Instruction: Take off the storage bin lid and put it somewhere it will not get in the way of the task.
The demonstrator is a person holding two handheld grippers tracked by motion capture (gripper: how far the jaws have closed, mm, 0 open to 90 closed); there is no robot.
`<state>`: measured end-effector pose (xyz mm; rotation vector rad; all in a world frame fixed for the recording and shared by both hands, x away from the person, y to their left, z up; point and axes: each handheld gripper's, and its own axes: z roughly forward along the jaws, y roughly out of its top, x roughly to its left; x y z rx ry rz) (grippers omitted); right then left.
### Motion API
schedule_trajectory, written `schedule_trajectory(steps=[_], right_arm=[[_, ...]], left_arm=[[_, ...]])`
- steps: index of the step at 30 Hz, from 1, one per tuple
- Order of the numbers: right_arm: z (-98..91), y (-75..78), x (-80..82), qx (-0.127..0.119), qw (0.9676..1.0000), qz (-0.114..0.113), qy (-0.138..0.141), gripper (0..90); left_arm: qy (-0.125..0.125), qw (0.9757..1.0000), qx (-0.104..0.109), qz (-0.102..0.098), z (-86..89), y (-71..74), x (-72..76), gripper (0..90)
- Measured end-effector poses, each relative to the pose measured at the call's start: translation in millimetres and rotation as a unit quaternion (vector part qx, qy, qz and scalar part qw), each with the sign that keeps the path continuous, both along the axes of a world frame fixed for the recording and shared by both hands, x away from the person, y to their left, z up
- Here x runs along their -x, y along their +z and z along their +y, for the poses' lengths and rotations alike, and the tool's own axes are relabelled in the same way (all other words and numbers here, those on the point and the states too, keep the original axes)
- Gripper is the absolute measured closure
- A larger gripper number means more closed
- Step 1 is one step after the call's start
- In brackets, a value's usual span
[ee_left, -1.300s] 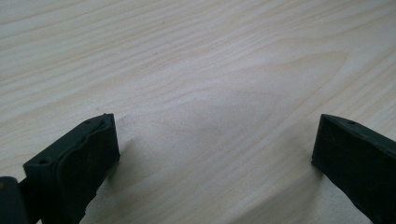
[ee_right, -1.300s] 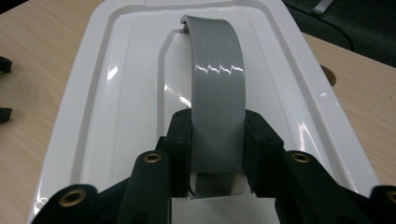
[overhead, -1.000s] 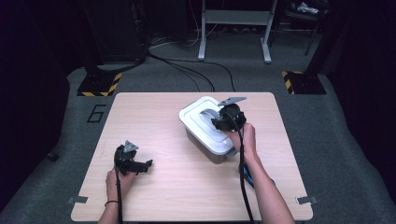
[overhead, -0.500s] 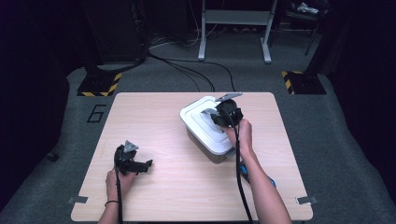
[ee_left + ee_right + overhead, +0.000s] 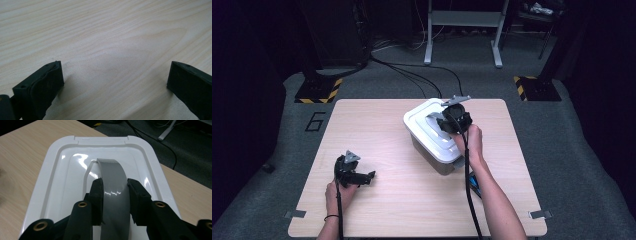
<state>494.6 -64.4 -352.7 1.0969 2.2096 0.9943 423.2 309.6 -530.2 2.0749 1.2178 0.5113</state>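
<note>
Right gripper (image 5: 115,195): clenched on the grey handle (image 5: 113,185) of the box lid; one jaw presses each long edge of the strap, which rises in an arch between them. Seen from the high view, the right gripper (image 5: 453,120) sits directly over the middle of the box.
Reason for this hold (judgement): the handle is the one raised part of the lid, so a pinch across its width gives purchase for lifting the lid or carrying the whole box; which of the two is meant cannot be told.
Right hand (image 5: 469,142): behind the gripper, over the near end of the box, forearm running back toward the near table edge.
Left gripper (image 5: 112,82): released, jaws spread wide with only bare wood between them; in the high view the left gripper (image 5: 353,172) rests on the table, well apart from the box, toward its near left.
Reason for this rest (judgement): it appears parked, clear of the box and not needed for the present grip.
Box (image 5: 432,145): white lid on a darker, greyish body; stands on the table's far right part, set at a slant to the table edges.
Lid (image 5: 62,177): glossy white plastic, rounded corners, raised rim around a sunken centre panel, seated on the box; bright glints suggest a smooth, slippery surface.
Handle: smooth grey strap, shiny, hinged or fixed at the lid's centre.
Table (image 5: 377,125): pale wood grain, otherwise bare around the box.
</note>
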Motion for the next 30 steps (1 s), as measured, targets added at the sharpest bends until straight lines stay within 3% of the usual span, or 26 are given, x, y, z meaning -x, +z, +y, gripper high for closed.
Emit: schedule_trajectory(steps=[12,17,30], right_arm=[[-14.7,29.9,7.4,-0.007,0.9998,-0.021,-0.005,67.2],[-28.8,33.4,7.6,-0.009,0.9995,-0.026,-0.013,67.2],[-72.3,32.4,3.3,-0.029,0.9968,-0.030,-0.068,67.2]], left_arm=[[-0.006,1.0000,-0.007,0.002,1.0,0.6,-0.1,0.4],[-0.004,1.0000,-0.006,-0.001,0.7,0.2,-0.1,0.4],[0.003,1.0000,0.001,-0.006,-0.5,-0.8,-0.1,0.4]])
